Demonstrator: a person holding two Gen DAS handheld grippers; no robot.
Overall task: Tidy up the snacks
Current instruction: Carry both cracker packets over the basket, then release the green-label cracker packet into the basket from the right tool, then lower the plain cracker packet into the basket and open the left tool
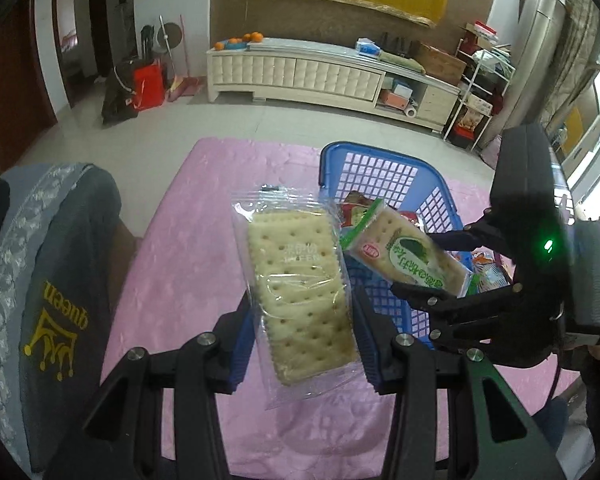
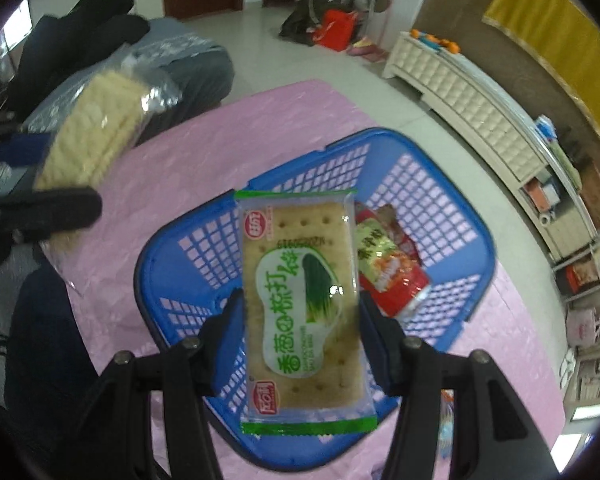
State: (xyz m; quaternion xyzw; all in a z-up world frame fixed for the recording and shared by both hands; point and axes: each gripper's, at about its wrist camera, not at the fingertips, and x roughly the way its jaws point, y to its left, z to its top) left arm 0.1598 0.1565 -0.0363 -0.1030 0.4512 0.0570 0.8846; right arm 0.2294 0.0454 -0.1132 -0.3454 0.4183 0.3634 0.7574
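My left gripper (image 1: 302,312) is shut on a clear-wrapped cracker pack (image 1: 300,284) and holds it above the pink table, left of the blue basket (image 1: 364,176). My right gripper (image 2: 302,316) is shut on a green-labelled cracker pack (image 2: 300,296) and holds it over the blue basket (image 2: 432,200). That green pack (image 1: 412,256) and the right gripper (image 1: 424,268) also show at the right in the left wrist view. The clear pack (image 2: 92,136) shows at upper left in the right wrist view. A red and yellow snack bag (image 2: 388,264) lies inside the basket.
The pink tablecloth (image 1: 188,248) covers the table. A grey chair back (image 1: 48,264) with a crown print stands at the table's left. A white cabinet (image 1: 300,76) stands against the far wall. More snack wrappers (image 1: 488,272) lie behind the right gripper.
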